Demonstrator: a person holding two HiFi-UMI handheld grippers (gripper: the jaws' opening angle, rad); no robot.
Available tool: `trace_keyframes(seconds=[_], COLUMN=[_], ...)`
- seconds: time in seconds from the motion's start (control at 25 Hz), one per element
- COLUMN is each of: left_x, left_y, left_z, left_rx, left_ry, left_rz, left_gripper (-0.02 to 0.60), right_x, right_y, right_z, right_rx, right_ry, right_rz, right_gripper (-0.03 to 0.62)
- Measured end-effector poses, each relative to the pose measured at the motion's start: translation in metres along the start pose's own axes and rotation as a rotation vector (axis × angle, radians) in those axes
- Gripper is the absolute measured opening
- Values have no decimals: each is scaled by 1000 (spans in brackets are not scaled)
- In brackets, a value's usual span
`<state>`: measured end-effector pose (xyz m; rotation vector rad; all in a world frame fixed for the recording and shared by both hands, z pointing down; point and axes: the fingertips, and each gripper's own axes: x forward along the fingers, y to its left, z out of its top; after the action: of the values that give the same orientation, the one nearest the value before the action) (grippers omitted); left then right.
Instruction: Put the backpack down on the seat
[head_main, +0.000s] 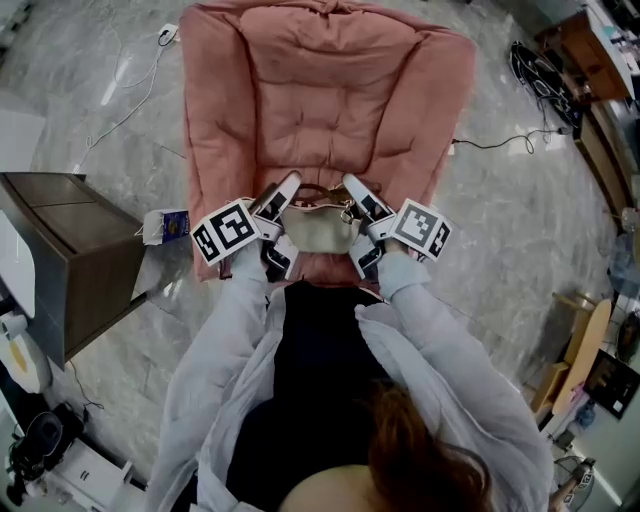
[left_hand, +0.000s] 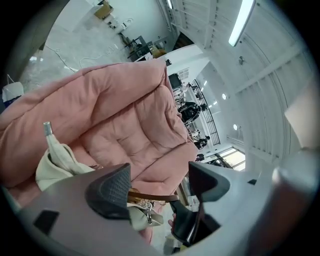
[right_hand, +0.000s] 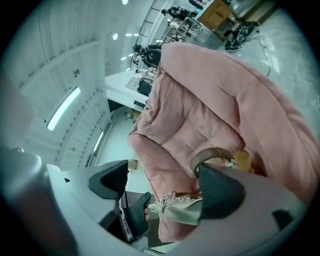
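A cream backpack (head_main: 315, 226) with a brown handle rests on the front of the seat of a pink padded chair (head_main: 320, 100). My left gripper (head_main: 278, 197) flanks its left side and my right gripper (head_main: 358, 197) its right, both open. In the left gripper view the jaws of the left gripper (left_hand: 159, 182) stand wide apart; a brown strap (left_hand: 152, 197) crosses the gap beside the left pad, and the cream fabric (left_hand: 60, 161) lies at lower left. In the right gripper view the right gripper (right_hand: 165, 186) is also wide open, with the brown handle (right_hand: 210, 154) and cream fabric (right_hand: 181, 210) beside its right pad.
A dark wooden cabinet (head_main: 70, 250) stands left of the chair, with a small packet (head_main: 165, 225) on the marble floor beside it. Cables (head_main: 130, 95) run over the floor at far left and at right (head_main: 500, 143). Wooden furniture (head_main: 585, 345) lines the right edge.
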<state>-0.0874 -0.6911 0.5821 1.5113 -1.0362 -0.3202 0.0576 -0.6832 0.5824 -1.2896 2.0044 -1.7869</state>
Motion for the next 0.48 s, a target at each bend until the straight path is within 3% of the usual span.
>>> trace_keyframes(seconds=[0.12, 0.24, 0.48], left_x=[-21, -45, -100], left_y=[-1, -3, -5], left_z=[-3, -6, -15], left_rx=[11, 34, 81], left_ry=[4, 14, 45], left_rz=[-15, -26, -44], left_gripper=[367, 367, 367], right_x=[-22, -48, -96], right_y=[16, 26, 39], right_z=[-6, -13, -38], right_rx=[-71, -69, -131], right_ry=[-48, -105, -218], right_rz=[22, 31, -17], right_gripper=[451, 463, 463])
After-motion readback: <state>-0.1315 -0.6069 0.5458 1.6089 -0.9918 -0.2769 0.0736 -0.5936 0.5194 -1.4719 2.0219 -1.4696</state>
